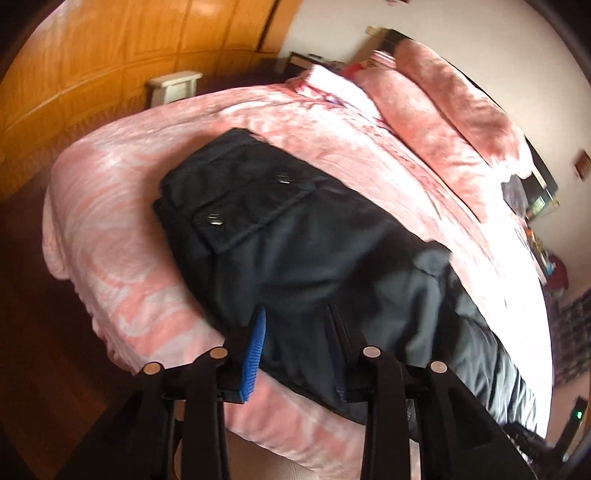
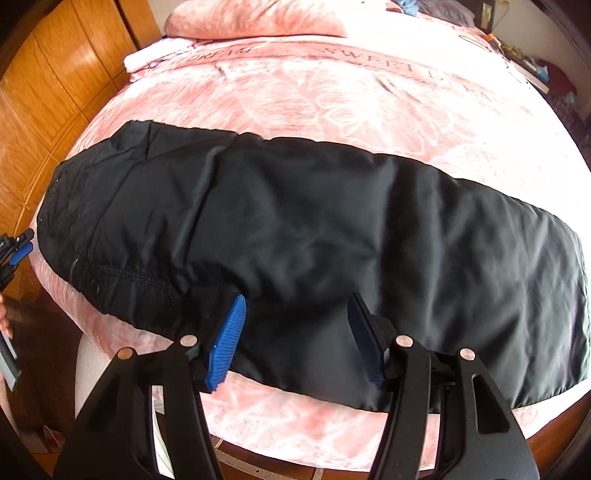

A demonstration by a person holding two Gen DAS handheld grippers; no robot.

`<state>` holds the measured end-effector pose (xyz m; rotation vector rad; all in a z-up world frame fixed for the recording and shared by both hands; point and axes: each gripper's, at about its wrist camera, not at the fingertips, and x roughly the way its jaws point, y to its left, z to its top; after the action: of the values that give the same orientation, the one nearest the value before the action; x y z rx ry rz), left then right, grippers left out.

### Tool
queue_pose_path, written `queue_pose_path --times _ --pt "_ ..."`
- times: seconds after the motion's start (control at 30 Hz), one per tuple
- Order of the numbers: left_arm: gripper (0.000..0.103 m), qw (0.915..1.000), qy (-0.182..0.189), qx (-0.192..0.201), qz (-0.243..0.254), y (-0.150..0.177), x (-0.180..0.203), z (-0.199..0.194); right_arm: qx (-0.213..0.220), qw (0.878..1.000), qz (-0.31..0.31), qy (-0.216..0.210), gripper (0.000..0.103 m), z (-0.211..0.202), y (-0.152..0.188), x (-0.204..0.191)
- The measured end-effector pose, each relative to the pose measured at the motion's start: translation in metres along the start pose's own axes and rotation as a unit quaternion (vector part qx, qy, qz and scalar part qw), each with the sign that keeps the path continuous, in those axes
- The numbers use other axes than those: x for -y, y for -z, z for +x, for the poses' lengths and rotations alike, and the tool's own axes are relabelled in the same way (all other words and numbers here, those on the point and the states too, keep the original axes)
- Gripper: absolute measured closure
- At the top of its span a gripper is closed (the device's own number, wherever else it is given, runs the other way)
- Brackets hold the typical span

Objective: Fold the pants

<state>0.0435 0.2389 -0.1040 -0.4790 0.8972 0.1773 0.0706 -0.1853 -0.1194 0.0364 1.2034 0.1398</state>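
Black pants (image 2: pixel 314 221) lie flat on a pink bed (image 2: pixel 332 92), folded lengthwise, waist to the left and legs to the right. In the left wrist view the pants (image 1: pixel 295 240) show a flapped pocket with metal snaps (image 1: pixel 251 206). My left gripper (image 1: pixel 299 325) is open, its blue pads over the near edge of the pants by the waist; it also shows at the left edge of the right wrist view (image 2: pixel 18 251). My right gripper (image 2: pixel 295 306) is open, its jaws wide over the near edge at mid-length. Neither holds cloth.
Pink pillows (image 1: pixel 443 103) and a folded pink blanket (image 2: pixel 258 18) lie at the head of the bed. A wooden wardrobe (image 1: pixel 110 55) stands beyond the bed's far side. The bed's wooden frame edge (image 2: pixel 295 465) runs below my right gripper. Clutter sits on a side shelf (image 2: pixel 535 70).
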Motion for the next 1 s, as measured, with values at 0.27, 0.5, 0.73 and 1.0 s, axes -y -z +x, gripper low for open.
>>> queue_pose_path --times 0.27,0.5,0.73,1.0 --pt "0.067 0.9794 0.082 -0.116 0.143 0.057 0.124 0.060 -0.036 0.999 0.032 0.007 0.045 0.020 0.014 0.030" --pt "0.067 0.9808 0.064 -0.113 0.146 0.053 0.138 0.055 -0.002 0.998 0.058 -0.030 0.045 -0.010 0.019 0.066" --pt "0.055 0.9591 0.125 -0.124 0.222 0.083 0.210 0.040 0.007 0.981 0.191 -0.040 0.044 -0.053 0.056 0.162" --pt "0.054 0.9405 0.090 -0.147 0.293 0.125 0.254 0.072 -0.003 0.954 0.294 -0.060 0.044 -0.059 0.114 0.224"
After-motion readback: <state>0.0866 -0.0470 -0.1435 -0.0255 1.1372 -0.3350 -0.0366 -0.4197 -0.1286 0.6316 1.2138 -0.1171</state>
